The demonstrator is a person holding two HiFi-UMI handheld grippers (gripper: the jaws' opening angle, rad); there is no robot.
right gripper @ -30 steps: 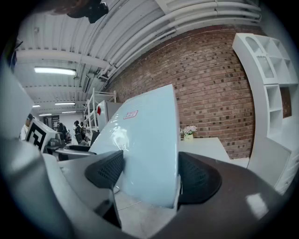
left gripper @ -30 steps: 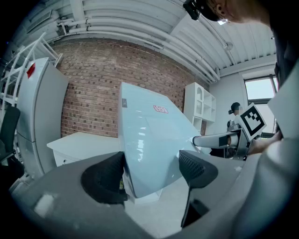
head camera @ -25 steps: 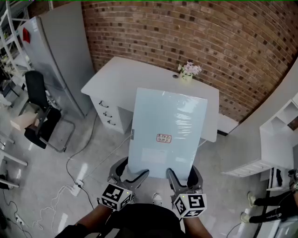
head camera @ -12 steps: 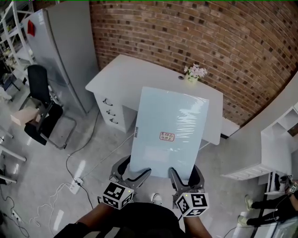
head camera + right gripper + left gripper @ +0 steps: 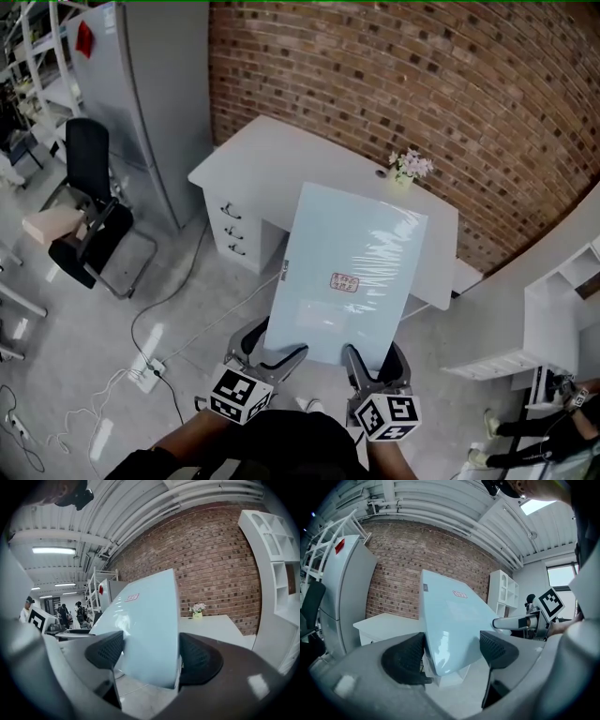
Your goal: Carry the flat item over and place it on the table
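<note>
A pale blue flat panel (image 5: pixel 347 272) wrapped in clear film, with a small red label, is held out in front of me over the floor. My left gripper (image 5: pixel 277 357) is shut on its near left corner, and my right gripper (image 5: pixel 352 361) is shut on its near right corner. In the left gripper view the panel (image 5: pixel 450 620) runs edge-on between the black pads (image 5: pixel 407 658). In the right gripper view the panel (image 5: pixel 145 625) fills the gap between the jaws. The white table (image 5: pixel 272 159) stands ahead against the brick wall, the panel's far end overlapping it in the head view.
A small pot of flowers (image 5: pixel 409 169) stands at the table's back edge. The table has a drawer unit (image 5: pixel 234 239) under its left side. A black chair (image 5: pixel 89 202) and a grey cabinet (image 5: pixel 164 84) stand to the left, cables (image 5: pixel 150 366) lie on the floor, and white shelving (image 5: pixel 558 309) is at the right.
The table, chair and cabinet have shifted right and downward in the head view, so the table looks closer. The panel stays gripped the same way in both grippers.
</note>
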